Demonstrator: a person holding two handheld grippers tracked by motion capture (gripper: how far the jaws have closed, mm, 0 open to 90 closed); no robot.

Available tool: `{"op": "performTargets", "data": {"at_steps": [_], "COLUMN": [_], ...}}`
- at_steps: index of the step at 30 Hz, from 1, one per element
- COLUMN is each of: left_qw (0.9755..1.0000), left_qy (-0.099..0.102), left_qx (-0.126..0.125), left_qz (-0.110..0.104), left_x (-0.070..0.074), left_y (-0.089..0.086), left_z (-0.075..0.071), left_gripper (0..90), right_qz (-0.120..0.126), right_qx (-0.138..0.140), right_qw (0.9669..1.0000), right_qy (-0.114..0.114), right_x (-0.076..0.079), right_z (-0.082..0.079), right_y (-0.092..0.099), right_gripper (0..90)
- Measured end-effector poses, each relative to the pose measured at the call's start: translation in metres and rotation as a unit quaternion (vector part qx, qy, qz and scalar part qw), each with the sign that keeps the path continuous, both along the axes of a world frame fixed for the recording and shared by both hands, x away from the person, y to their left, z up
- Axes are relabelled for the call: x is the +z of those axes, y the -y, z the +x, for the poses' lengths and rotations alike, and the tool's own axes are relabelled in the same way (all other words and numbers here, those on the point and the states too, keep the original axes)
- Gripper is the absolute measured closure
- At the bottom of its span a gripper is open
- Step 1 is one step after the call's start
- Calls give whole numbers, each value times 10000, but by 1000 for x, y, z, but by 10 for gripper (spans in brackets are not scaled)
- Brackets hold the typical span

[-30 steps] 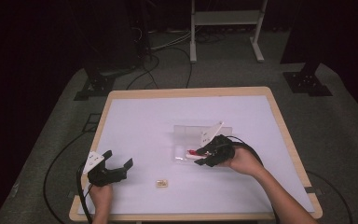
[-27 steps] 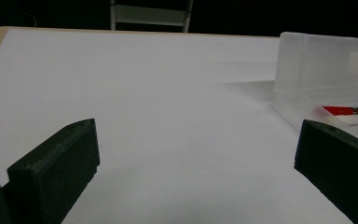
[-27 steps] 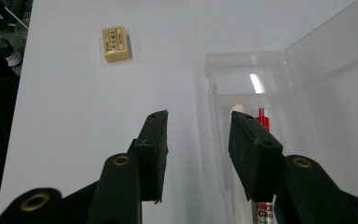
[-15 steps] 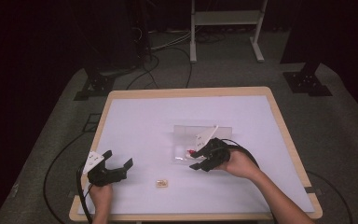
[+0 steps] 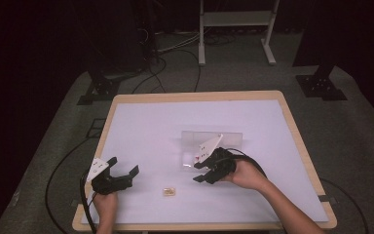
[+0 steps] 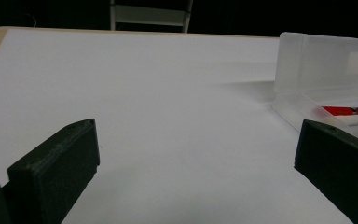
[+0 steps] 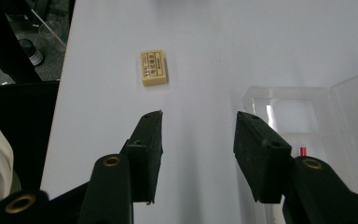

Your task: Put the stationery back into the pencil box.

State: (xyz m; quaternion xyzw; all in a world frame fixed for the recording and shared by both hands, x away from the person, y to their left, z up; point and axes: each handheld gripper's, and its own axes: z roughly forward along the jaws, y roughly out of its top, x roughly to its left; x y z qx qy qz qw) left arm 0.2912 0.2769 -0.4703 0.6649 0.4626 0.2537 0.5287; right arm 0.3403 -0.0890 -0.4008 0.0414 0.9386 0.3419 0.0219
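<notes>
— Any writing you can read?

— Dark print on the eraser, too small to make out.

— Your grippers?

— My right gripper has just been opening, nothing between its jaws, beside the clear case holding a red pen. My left gripper is released too.

On the surface, the open box lies right of centre, its lid standing up behind the tray. A pen lies in the tray. The eraser lies near the front edge, left of the box, between the left claw and the right claw, which sits at the box's front.
</notes>
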Motion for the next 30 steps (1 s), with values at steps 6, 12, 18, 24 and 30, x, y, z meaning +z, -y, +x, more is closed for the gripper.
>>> {"op": "performTargets", "data": {"at_steps": [6,12,18,24,30], "left_qw": [10000,10000,10000,10000,10000], "left_qy": [-1,-2,-2,-9,-7], "left_qx": [-1,-1,-3,4,2], "left_qz": [3,-1,-8,-30,-41], "left_x": [0,0,0,0,0], "left_y": [0,0,0,0,0], "left_z": [0,0,0,0,0], "left_gripper": [0,0,0,0,0], "right_qz": [-8,0,-1,10,9], "right_qx": [55,149,194,249,333], "right_qw": [10000,9999,9998,9997,9994], "right_qy": [-5,-25,-41,-43,-39], "right_x": [0,0,0,0,0], "right_z": [-3,-6,-9,-11,-14], "right_y": [-5,-11,-15,-19,-24], "right_gripper": [507,498,492,485,484]}}
